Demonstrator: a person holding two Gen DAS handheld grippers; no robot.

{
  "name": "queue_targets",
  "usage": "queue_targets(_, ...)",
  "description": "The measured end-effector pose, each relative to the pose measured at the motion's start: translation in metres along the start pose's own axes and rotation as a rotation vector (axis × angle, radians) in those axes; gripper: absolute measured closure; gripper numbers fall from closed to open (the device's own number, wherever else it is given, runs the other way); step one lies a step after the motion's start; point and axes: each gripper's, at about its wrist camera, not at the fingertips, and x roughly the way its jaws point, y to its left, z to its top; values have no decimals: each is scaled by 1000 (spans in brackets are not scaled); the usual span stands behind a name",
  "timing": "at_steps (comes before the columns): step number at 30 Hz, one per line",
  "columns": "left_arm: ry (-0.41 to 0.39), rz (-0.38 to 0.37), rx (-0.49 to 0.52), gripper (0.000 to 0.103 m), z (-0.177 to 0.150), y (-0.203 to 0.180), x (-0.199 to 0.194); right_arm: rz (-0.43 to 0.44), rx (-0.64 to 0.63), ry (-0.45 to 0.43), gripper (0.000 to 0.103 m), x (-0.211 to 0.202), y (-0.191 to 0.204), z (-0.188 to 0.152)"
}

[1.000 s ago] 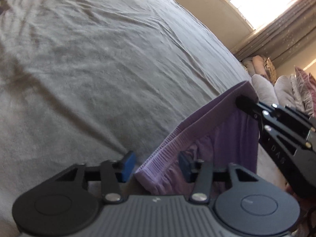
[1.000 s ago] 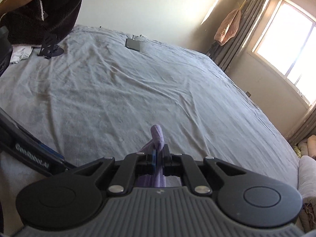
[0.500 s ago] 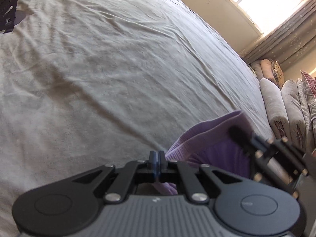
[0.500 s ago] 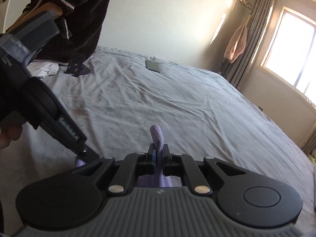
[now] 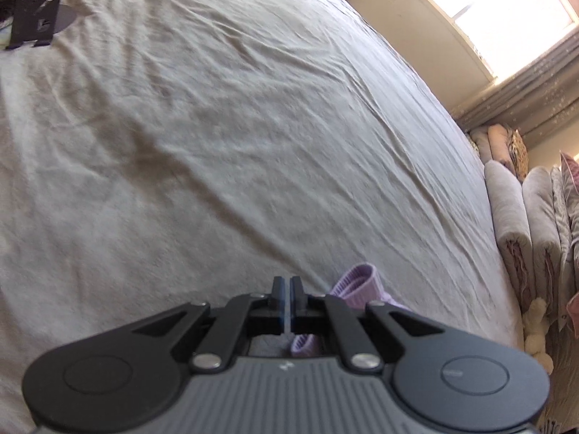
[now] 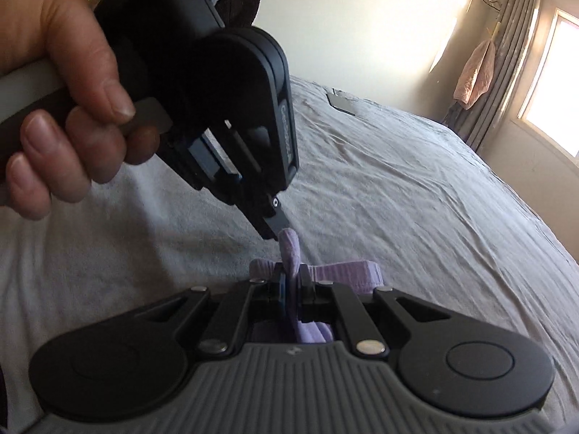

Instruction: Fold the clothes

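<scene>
A big bed (image 5: 231, 152) has a wrinkly grey sheet. A black stand (image 5: 34, 21) sits on its far corner. Rolled blankets (image 5: 506, 217) lean beside it. A pink cloth (image 6: 474, 72) hangs by the curtains (image 6: 510, 47).

Bed (image 5: 224, 137) with wrinkled grey sheet (image 6: 416, 195). On it: flat dark rectangular item (image 6: 340, 103) at the far side, black stand-like object (image 5: 34, 21) near the far left corner. Purple garment (image 6: 347, 275) over the near edge, contact unclear.

Purple ribbed-waistband garment (image 6: 347, 271) bunched, lifted above the bed
</scene>
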Motion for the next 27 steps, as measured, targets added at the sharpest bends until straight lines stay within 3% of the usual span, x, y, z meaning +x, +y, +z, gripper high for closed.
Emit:
queue_targets(3,8,-38,3,101,0,-3,-2,45,-16,62,87,12,1,-7)
queue_targets(6,7,-75,47,101,-4,-15,-4,49,70,46,81,1,-5,-3)
queue_targets(7,3,-83,65,101,-5,-20,-5,65,123,29,76,-7,-11,-1)
queue_targets(9,-7,-102,105,101,-7,-31,-6,102,219,-28,56,-33,-23,2)
queue_targets(12,-15,-129,172,101,-12,-47,-5,93,280,-74,47,-82,-41,-3)
queue_targets(16,-6,-163,278,97,-23,-71,3,-63,298,2,47,-143,-71,-33)
queue_targets(21,15,-151,361,91,-37,-98,31,-119,366,47,47,-185,-74,-100)
queue_targets(24,29,-96,378,91,-43,-104,50,-153,407,73,50,-210,-76,-141)
queue_targets(27,29,-34,372,92,-42,-98,63,-118,287,120,56,-192,-59,-130)
